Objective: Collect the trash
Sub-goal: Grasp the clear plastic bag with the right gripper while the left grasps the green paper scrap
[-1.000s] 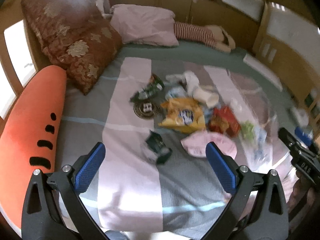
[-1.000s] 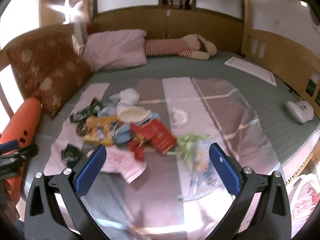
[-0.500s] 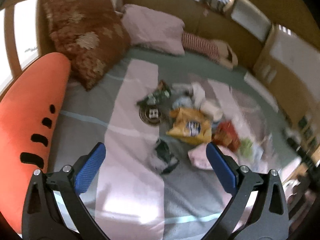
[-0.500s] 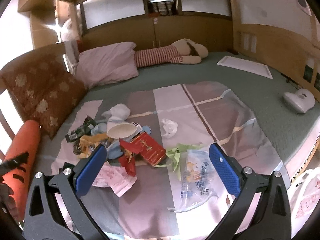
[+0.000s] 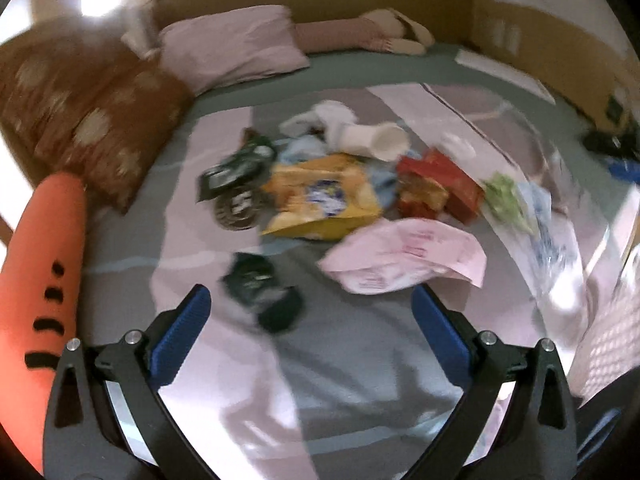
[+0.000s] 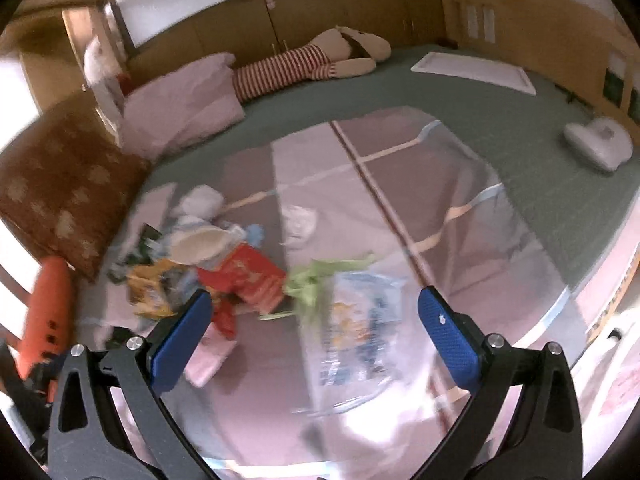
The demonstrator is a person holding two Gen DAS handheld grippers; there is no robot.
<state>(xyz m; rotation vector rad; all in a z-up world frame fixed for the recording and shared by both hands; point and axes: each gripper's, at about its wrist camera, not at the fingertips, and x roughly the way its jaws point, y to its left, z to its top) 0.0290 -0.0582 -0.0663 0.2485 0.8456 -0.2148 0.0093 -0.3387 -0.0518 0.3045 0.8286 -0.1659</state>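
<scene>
Both handheld claws hang above a bed covered by a pink-and-grey striped blanket (image 5: 208, 380), each with its blue-padded jaws spread wide and nothing between them.

Nearest the left gripper (image 5: 310, 330), in the left wrist view, a crumpled dark green wrapper (image 5: 260, 286) lies just beyond the fingertips. To its right, a crumpled pale pink plastic bag (image 5: 404, 256) stretches left to right. Behind these sits the main heap of trash: a yellow snack bag (image 5: 324, 198) with its long axis running left to right, a flattened red carton (image 5: 440, 188), a round dark metal lid (image 5: 236, 210), and a white paper cup (image 5: 376, 140) on its side, mouth facing right. The view is blurred.

The right gripper (image 6: 314, 322) hangs over a clear printed plastic bag (image 6: 356, 332) with green handles (image 6: 320, 276), which runs lengthwise away from the camera. Only this view clearly shows a crumpled white tissue (image 6: 300, 220) apart from the heap, and a white handheld appliance (image 6: 598, 146) far right.

Farther back lie an orange carrot-shaped cushion (image 5: 44, 260), a brown floral pillow (image 5: 92, 120), a pink pillow (image 5: 236, 50) and a striped stuffed toy (image 6: 316, 62).
</scene>
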